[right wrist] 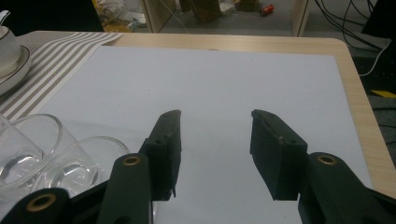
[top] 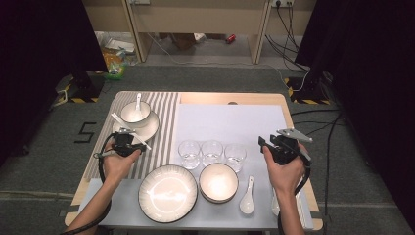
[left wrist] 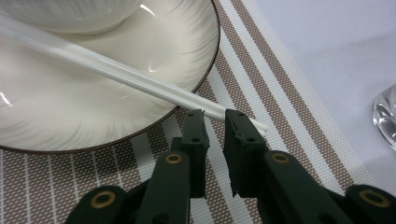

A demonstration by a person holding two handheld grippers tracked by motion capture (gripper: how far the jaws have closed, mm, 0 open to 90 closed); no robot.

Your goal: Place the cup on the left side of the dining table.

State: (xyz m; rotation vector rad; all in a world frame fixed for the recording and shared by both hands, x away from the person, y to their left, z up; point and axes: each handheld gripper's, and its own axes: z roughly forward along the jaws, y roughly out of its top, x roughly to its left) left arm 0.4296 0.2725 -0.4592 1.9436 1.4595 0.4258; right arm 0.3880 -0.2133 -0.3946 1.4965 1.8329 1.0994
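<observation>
A pair of white chopsticks [left wrist: 116, 70] lies slanted across the rim of a cream plate [left wrist: 93, 116] that carries a bowl [top: 135, 111] with a spoon in it. My left gripper [left wrist: 215, 114] points at the chopsticks' near end. Its jaws stand a narrow gap apart, and the sticks cross just beyond the tips, partly hidden by the right one. I see nothing pinched between the pads. In the high view the left gripper [top: 128, 142] sits over the striped mat [top: 164, 117]. My right gripper [right wrist: 215, 114] is open over the white sheet [right wrist: 210, 79], holding nothing.
Three clear glasses [top: 212, 152] stand in a row at mid table. In front of them are a large plate [top: 167, 193], a bowl [top: 218, 182] and a white spoon [top: 247, 197]. A glass rim [left wrist: 385, 116] shows at the right of the left gripper view.
</observation>
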